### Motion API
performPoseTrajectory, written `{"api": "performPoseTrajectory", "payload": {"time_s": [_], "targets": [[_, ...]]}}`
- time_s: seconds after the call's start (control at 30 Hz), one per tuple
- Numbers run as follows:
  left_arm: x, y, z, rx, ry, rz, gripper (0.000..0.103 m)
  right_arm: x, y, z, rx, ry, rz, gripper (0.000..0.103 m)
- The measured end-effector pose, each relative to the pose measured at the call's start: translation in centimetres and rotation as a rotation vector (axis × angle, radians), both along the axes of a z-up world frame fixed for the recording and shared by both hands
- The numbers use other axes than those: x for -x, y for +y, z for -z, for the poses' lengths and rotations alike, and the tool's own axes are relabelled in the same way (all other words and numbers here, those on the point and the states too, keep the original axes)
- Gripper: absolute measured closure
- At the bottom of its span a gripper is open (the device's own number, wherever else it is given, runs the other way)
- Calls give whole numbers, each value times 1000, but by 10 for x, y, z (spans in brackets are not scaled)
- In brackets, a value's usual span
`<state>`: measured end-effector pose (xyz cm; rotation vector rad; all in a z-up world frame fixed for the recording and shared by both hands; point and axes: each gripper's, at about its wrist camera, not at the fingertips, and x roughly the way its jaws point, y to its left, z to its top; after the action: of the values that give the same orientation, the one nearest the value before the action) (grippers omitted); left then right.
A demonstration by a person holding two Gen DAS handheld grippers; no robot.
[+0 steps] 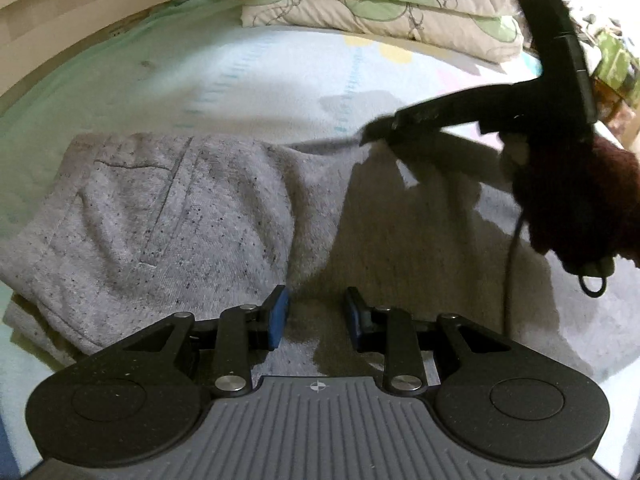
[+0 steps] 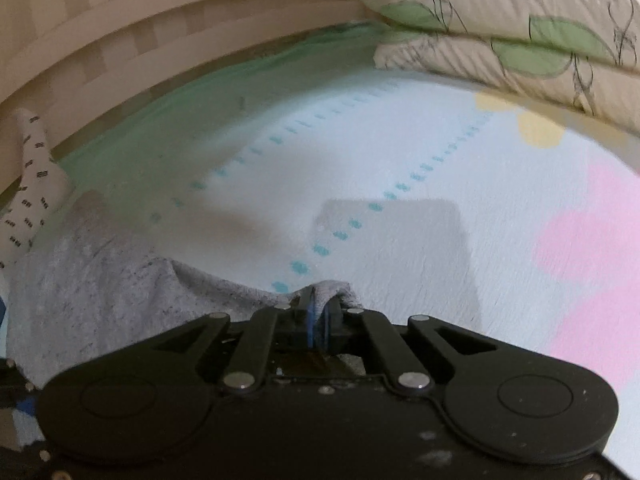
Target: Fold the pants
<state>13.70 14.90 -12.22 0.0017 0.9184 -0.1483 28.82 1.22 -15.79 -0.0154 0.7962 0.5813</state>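
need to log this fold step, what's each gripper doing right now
Left gripper: open, blue pads apart over the grey pants, nothing pinched.
Right gripper: shut on the edge of the pants.

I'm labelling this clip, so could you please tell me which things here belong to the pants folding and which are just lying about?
Part of the job:
- grey pants
- right gripper, shut on the pants' edge
- left gripper, over the pants, pads apart

Just lying about:
- leaf-print pillows
- bedsheet
- wooden bed rail
- patterned white cloth

Bed (image 1: 280, 80) w/ grey pants (image 1: 160, 208), pillows (image 1: 380, 4) on it.
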Motion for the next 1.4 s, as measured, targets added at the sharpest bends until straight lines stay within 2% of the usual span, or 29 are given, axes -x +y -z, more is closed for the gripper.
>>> {"api": "performPoseTrajectory", "payload": {"time_s": [0.03,0.07,0.1,0.13,0.17,0.23,0.33,0.57,0.6,0.63,0.67,0.73,0.93,1.07,1.13,1.2,1.3,1.4], "targets": [[0,3,-2,6,11,4,73,4,-6,-4,-23,-14,2,101],[0,4,-4,9,22,7,74,8,-13,-8,-43,-26,9,89],[-1,6,-7,10,33,7,74,15,-20,-14,-49,-54,32,64],[-4,7,-11,9,45,5,74,23,-27,-19,-43,-89,60,56],[-7,7,-16,8,50,2,74,29,-37,-24,-48,-115,77,55],[-16,7,-26,16,41,2,74,39,-61,-30,-71,-113,86,56],[-33,-4,-39,41,14,24,74,47,-90,-30,-41,-102,96,56],[-82,-46,-55,100,-1,92,73,45,-131,-18,-11,-2,13,56],[-87,-53,-53,97,-2,98,73,44,-135,-16,-3,6,0,61],[-93,-59,-54,89,-2,104,73,44,-136,-13,4,11,-16,71],[-99,-66,-54,81,-2,111,73,47,-136,-13,5,15,-36,101],[-108,-77,-55,79,-4,124,73,58,-134,-11,12,19,-76,100],[-129,-108,-55,71,-6,155,73,100,-115,-14,102,-80,-162,100],[-137,-123,-32,1,47,160,73,108,-109,-9,129,-77,-170,100],[-137,-120,-16,-42,91,142,73,108,-109,-9,121,-73,-167,99],[-132,-111,-1,-43,127,128,73,106,-111,-13,111,-75,-169,96],[-124,-103,-1,-25,99,134,73,103,-124,-24,67,-92,-143,92],[-123,-102,-2,-21,100,137,73,85,-145,-36,-29,-73,-46,89]]}}
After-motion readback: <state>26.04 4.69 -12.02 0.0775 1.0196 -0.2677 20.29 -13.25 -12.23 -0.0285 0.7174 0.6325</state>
